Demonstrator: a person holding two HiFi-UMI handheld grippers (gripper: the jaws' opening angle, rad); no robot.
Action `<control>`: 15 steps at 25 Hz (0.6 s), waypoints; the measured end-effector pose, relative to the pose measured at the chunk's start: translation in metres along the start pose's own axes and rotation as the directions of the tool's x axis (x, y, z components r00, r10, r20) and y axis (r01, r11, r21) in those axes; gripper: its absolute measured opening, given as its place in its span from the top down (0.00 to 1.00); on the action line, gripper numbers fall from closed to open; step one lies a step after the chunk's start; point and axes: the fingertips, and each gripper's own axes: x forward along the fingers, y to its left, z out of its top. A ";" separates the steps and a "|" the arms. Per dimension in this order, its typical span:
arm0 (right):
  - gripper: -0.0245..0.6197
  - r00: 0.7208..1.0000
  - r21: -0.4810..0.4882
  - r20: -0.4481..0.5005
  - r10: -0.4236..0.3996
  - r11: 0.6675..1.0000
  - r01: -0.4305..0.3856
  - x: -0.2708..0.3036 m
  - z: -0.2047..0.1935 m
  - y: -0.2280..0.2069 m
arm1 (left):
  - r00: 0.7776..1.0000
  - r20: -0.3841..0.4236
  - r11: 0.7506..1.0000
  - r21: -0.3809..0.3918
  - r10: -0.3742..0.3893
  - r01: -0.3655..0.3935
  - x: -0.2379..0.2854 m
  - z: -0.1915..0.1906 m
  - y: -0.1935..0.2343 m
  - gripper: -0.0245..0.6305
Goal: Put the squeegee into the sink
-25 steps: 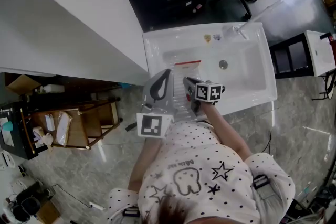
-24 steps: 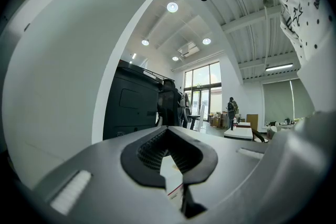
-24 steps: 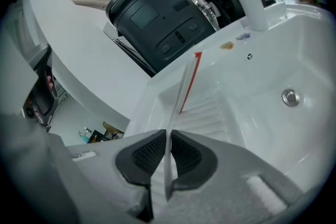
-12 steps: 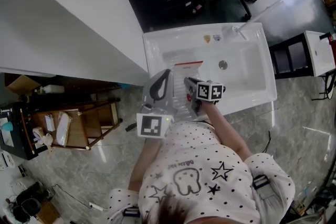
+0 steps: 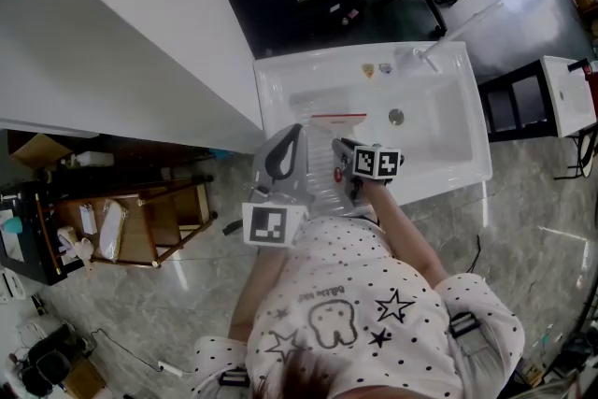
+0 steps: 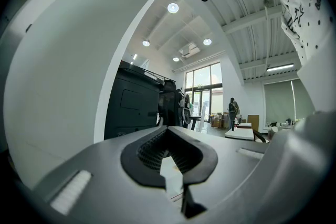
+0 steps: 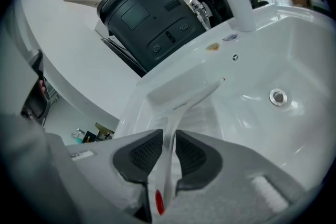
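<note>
White squeegee (image 7: 177, 107), tilted, inside white sink (image 7: 294, 50)

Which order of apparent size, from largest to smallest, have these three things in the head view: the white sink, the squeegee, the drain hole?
1. white sink, by far the largest.
2. squeegee, only partly in sight, yet clearly smaller than the sink.
3. drain hole, a small round spot.

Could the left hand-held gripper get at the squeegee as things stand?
Probably yes: the squeegee sits in the sink beside the left hand-held gripper, nothing between; the right hand-held gripper, jaws opening around its handle, crowds that end.
</note>
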 end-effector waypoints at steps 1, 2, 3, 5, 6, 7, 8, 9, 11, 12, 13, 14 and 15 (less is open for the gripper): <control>0.86 1.000 0.001 -0.003 -0.006 1.000 0.006 0.000 0.000 -0.001 | 1.000 0.000 1.000 0.000 0.000 0.000 0.000 0.000 0.000 0.97; 0.85 1.000 0.000 -0.006 -0.014 1.000 0.014 0.001 0.000 -0.003 | 1.000 0.000 1.000 0.000 0.000 0.000 0.001 0.000 0.000 0.97; 0.85 1.000 0.000 -0.012 -0.022 1.000 0.022 0.001 0.000 -0.005 | 1.000 0.001 1.000 0.000 0.000 0.000 0.001 0.000 0.000 0.97; 0.83 0.999 0.005 -0.023 -0.033 0.999 0.033 0.002 -0.002 -0.008 | 1.000 0.002 1.000 -0.001 0.000 0.000 0.001 0.000 0.000 0.97; 0.83 0.999 0.010 -0.027 -0.035 0.999 0.036 0.002 -0.003 -0.010 | 1.000 0.002 1.000 -0.001 0.001 -0.001 0.001 0.000 0.000 0.97; 0.82 0.999 0.014 -0.031 -0.037 0.999 0.038 0.002 -0.004 -0.010 | 1.000 0.002 1.000 -0.001 0.002 -0.002 0.001 0.000 0.000 0.97; 0.82 0.999 0.018 -0.035 -0.038 0.999 0.039 0.002 -0.005 -0.011 | 1.000 0.003 1.000 -0.002 0.003 -0.003 0.001 0.000 0.000 0.97; 0.81 0.999 0.020 -0.037 -0.038 0.999 0.039 0.002 -0.005 -0.012 | 1.000 0.003 1.000 -0.003 0.003 -0.003 0.000 0.000 0.000 0.97; 0.81 0.999 0.026 -0.036 -0.032 0.999 0.033 0.002 -0.006 -0.011 | 1.000 0.002 1.000 -0.006 0.004 -0.004 0.000 0.000 0.000 0.97; 0.81 0.999 0.028 -0.034 -0.030 0.999 0.031 0.002 -0.006 -0.011 | 1.000 0.002 1.000 -0.006 0.004 -0.004 0.000 0.000 0.000 0.97; 0.81 0.999 0.028 -0.033 -0.029 0.999 0.029 0.002 -0.006 -0.010 | 1.000 0.003 1.000 -0.006 0.004 -0.004 0.000 0.000 0.000 0.97; 0.81 0.999 0.027 -0.031 -0.027 0.999 0.028 0.001 -0.005 -0.010 | 1.000 0.004 1.000 -0.004 0.004 -0.004 0.000 0.001 0.000 0.97; 0.81 0.999 0.025 -0.029 -0.024 0.999 0.025 0.001 -0.005 -0.009 | 1.000 0.005 1.000 -0.003 0.003 -0.003 0.000 0.001 0.000 0.97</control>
